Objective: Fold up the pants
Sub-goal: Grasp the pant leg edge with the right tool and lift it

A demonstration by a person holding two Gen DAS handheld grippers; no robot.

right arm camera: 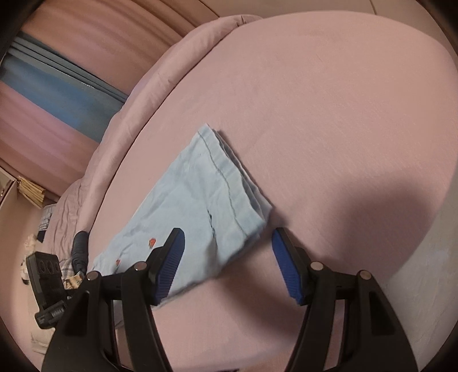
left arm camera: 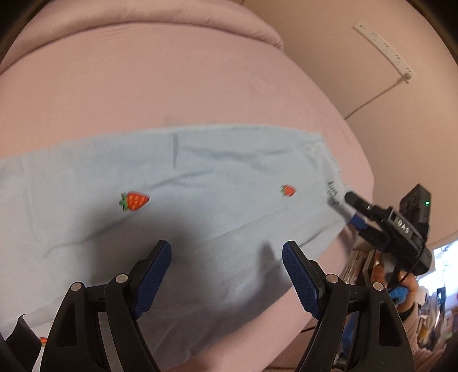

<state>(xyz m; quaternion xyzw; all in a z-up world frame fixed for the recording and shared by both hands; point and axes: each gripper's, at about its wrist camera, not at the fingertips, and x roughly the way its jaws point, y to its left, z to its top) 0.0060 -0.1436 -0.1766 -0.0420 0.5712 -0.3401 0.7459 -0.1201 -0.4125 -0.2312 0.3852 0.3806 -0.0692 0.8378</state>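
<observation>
Light blue pants [left arm camera: 200, 183] with small strawberry prints lie flat in a long band across the pink bed sheet [left arm camera: 171, 85]. My left gripper [left arm camera: 226, 249] hangs open just above the cloth near its front edge, with nothing between the pads. At the band's right end my right gripper [left arm camera: 354, 210] stands open with its fingers either side of the cloth's edge. In the right wrist view the pants [right arm camera: 200, 200] show stacked layers and a stitched hem. My right gripper [right arm camera: 226, 237] is open over their near corner, not pressing it. The left gripper's body [right arm camera: 45, 274] shows at the left.
A rolled pink duvet [left arm camera: 171, 17] lies along the bed's far side. A white power strip [left arm camera: 383, 48] with a cord hangs on the wall to the right. Clutter [left arm camera: 429, 309] fills the floor past the bed's right edge. Blue and pink curtains [right arm camera: 57, 94] hang behind.
</observation>
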